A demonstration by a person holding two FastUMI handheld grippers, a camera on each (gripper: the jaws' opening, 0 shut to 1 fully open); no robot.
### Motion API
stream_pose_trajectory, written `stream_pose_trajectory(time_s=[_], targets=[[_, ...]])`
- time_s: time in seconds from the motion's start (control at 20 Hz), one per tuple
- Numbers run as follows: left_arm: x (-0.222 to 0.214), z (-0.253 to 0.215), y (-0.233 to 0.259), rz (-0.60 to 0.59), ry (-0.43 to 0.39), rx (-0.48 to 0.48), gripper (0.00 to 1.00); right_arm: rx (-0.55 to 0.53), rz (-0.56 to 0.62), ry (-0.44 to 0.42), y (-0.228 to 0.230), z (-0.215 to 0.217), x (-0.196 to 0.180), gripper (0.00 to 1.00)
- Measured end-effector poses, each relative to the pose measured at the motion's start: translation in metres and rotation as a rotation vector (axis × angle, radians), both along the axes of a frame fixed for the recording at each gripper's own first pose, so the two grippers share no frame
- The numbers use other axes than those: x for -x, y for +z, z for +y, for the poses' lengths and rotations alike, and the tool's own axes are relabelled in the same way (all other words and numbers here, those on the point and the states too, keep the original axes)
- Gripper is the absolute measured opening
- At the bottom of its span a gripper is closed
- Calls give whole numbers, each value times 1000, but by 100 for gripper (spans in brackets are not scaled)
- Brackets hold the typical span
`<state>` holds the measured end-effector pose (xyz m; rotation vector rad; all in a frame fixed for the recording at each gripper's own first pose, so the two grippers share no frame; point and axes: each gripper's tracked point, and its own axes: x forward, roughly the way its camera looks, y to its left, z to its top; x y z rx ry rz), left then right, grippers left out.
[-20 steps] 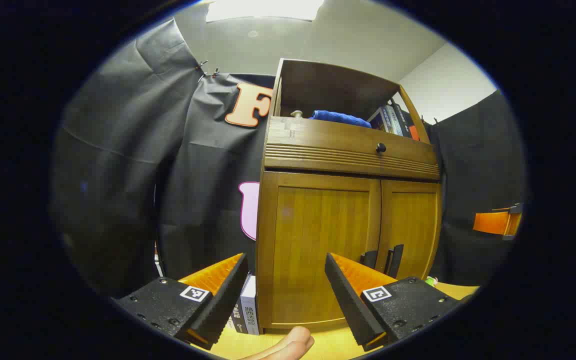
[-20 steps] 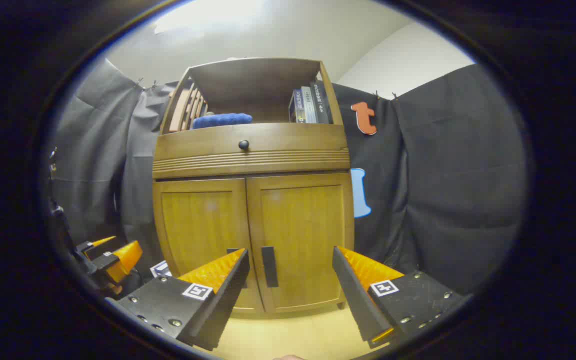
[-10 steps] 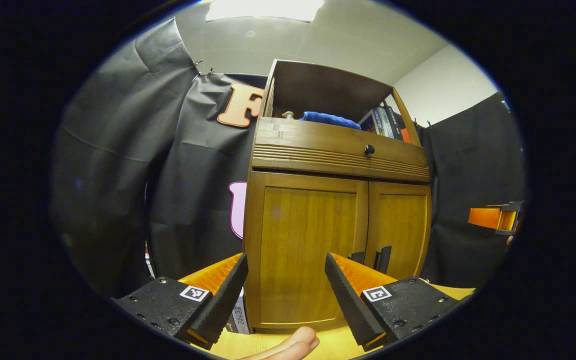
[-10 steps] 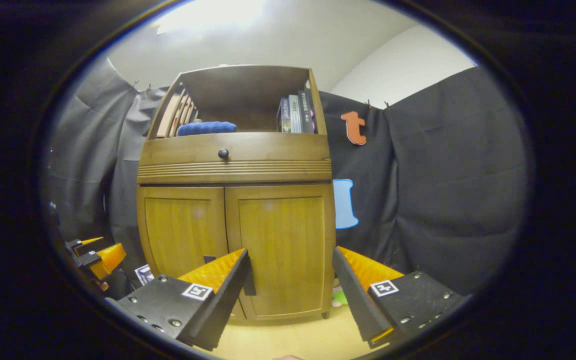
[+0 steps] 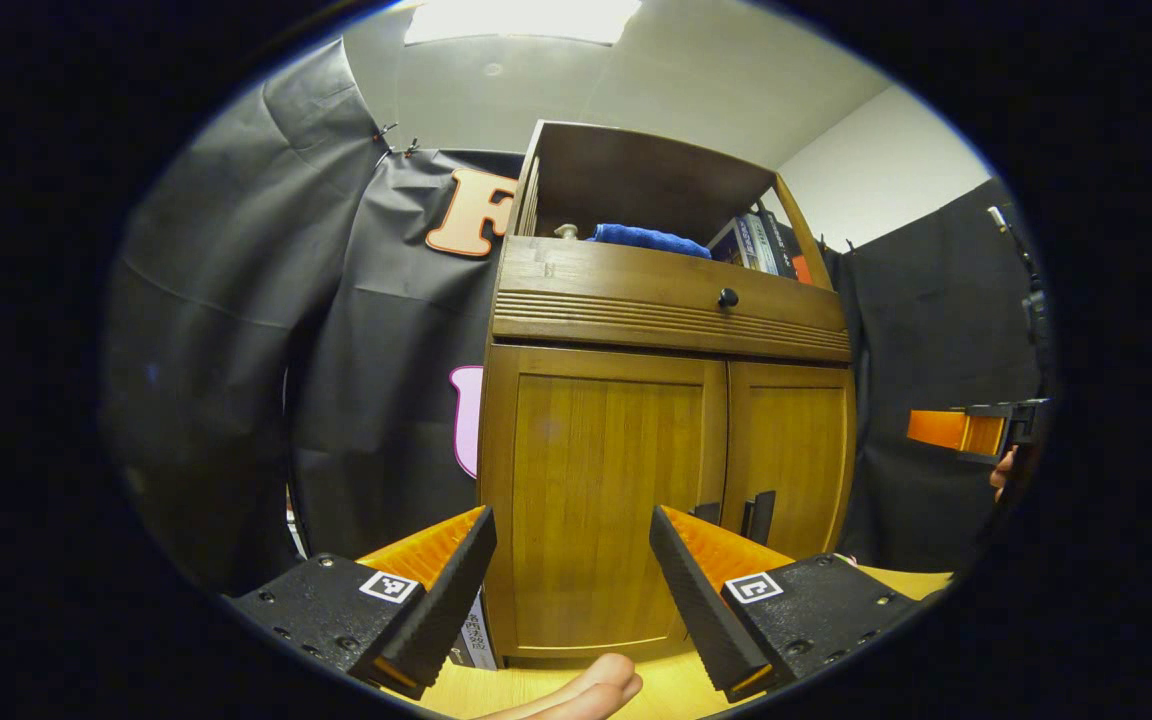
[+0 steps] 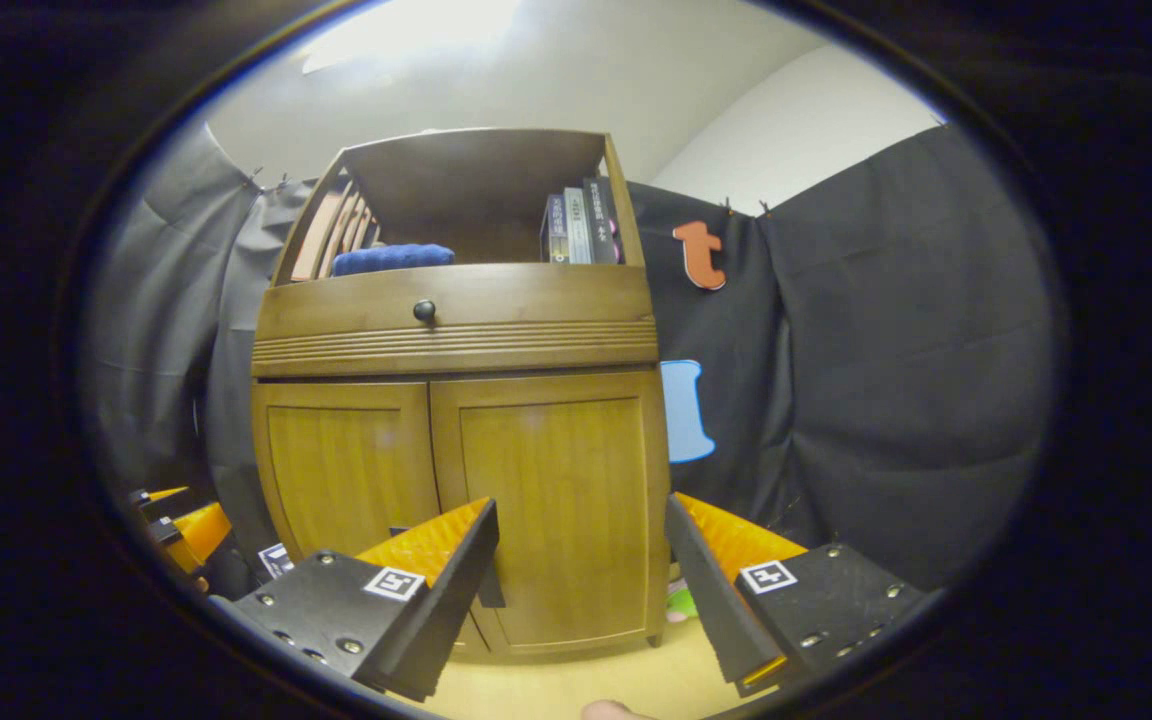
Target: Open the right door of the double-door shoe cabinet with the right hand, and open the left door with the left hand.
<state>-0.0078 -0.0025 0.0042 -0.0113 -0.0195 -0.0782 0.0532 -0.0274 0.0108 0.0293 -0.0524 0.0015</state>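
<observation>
The wooden shoe cabinet stands on a light wood floor with both doors closed. In the left gripper view its left door (image 5: 601, 500) lies straight beyond my open left gripper (image 5: 571, 520), and two dark handles (image 5: 761, 515) sit at the doors' meeting edge, right of my fingers. In the right gripper view the right door (image 6: 556, 480) lies beyond my open right gripper (image 6: 581, 505); its handle (image 6: 489, 592) is partly hidden behind one finger. Both grippers hold nothing and stay short of the cabinet. The right gripper (image 5: 966, 432) also shows far right, the left gripper (image 6: 181, 525) low left.
Above the doors runs a drawer with a dark knob (image 6: 424, 311). The open shelf on top holds a blue cloth (image 5: 646, 238) and books (image 6: 576, 225). More books (image 5: 476, 640) stand left of the cabinet, a small green item (image 6: 678, 600) at its right foot. A fingertip (image 5: 576, 690) shows at the bottom.
The cabinet has slid left in both views. In the right gripper view the door handles have moved behind my left-hand finger. Doors stay closed and both grippers stay open.
</observation>
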Motion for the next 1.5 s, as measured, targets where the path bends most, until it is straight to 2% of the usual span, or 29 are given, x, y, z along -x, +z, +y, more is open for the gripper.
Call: stream_pose_trajectory(time_s=[0.3,0.4,0.45,0.5,0.55,0.7,0.75,0.8,0.85,0.9,1.0,1.2,1.35,1.4,1.5], targets=[[1,-1,-5,21,-40,9,92,-27,81,127,-35,43,-61,95],[2,-1,-4,14,-42,11,92,-17,128,167,-54,64,-81,99],[1,-2,-5,15,-41,12,92,-19,148,195,-62,76,-88,95],[0,-1,-5,16,-41,14,96,-12,165,202,-71,85,-96,95],[-1,-1,-6,22,-36,16,92,-2,178,213,-78,93,-103,94],[-1,0,-5,27,-10,11,96,51,209,215,-105,110,-123,97],[0,0,-3,29,-4,10,92,55,220,207,-112,111,-128,99],[2,-1,-1,33,-1,12,92,44,223,192,-118,108,-133,95],[0,0,-2,36,1,17,92,22,227,174,-121,104,-139,99],[1,0,-2,41,2,26,92,6,238,168,-127,103,-143,95],[-1,-2,-2,43,-1,34,92,12,263,214,-138,109,-145,99],[-2,-3,-3,47,-12,29,92,96,299,265,-160,112,-143,32],[-4,-3,-4,48,-19,32,92,84,300,277,-165,114,-144,32],[-4,-3,-4,48,-21,29,94,80,299,284,-165,113,-140,25],[-4,-2,-4,48,-22,18,96,91,288,303,-163,112,-136,25]])
